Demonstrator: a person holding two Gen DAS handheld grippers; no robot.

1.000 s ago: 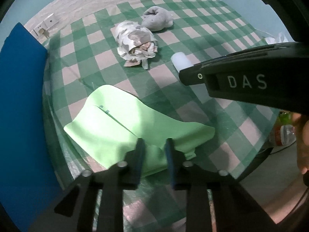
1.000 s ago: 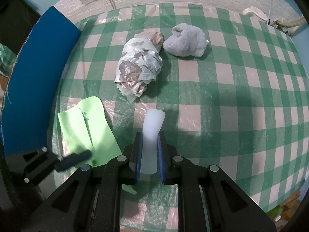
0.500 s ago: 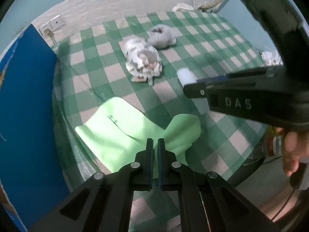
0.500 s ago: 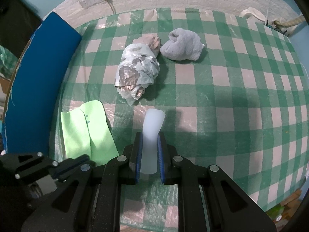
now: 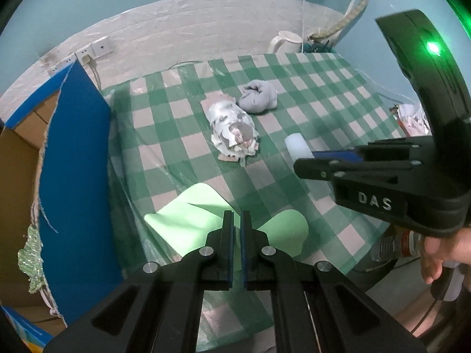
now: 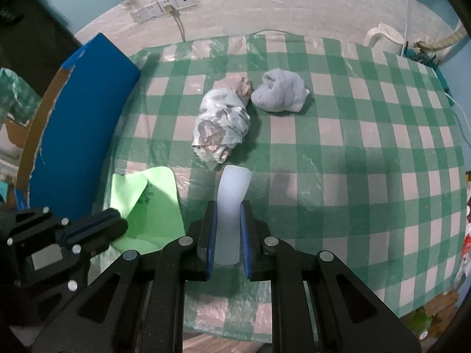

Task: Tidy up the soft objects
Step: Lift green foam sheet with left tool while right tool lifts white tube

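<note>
A light green cloth (image 5: 191, 223) lies on the checked tablecloth (image 5: 338, 108) near its front left edge; its near edge is lifted and folded. My left gripper (image 5: 237, 220) is shut on that near edge. The cloth also shows in the right wrist view (image 6: 153, 206). My right gripper (image 6: 229, 214) is shut on a pale translucent white pad (image 6: 232, 194), held above the table; the pad's tip shows in the left wrist view (image 5: 297, 145). A patterned grey-white bundle (image 6: 222, 126) and a grey rolled cloth (image 6: 279, 92) lie mid-table.
A blue-faced cardboard box (image 5: 76, 176) stands along the table's left edge. A white jug (image 6: 382, 38) and cables sit at the back right corner. Wall sockets (image 6: 163, 7) are behind the table. A plastic bottle (image 5: 394, 244) stands off the front right.
My left gripper closed on the green cloth's near edge and lifted it, folding the cloth. The right gripper stayed shut on the white pad and rose slightly.
</note>
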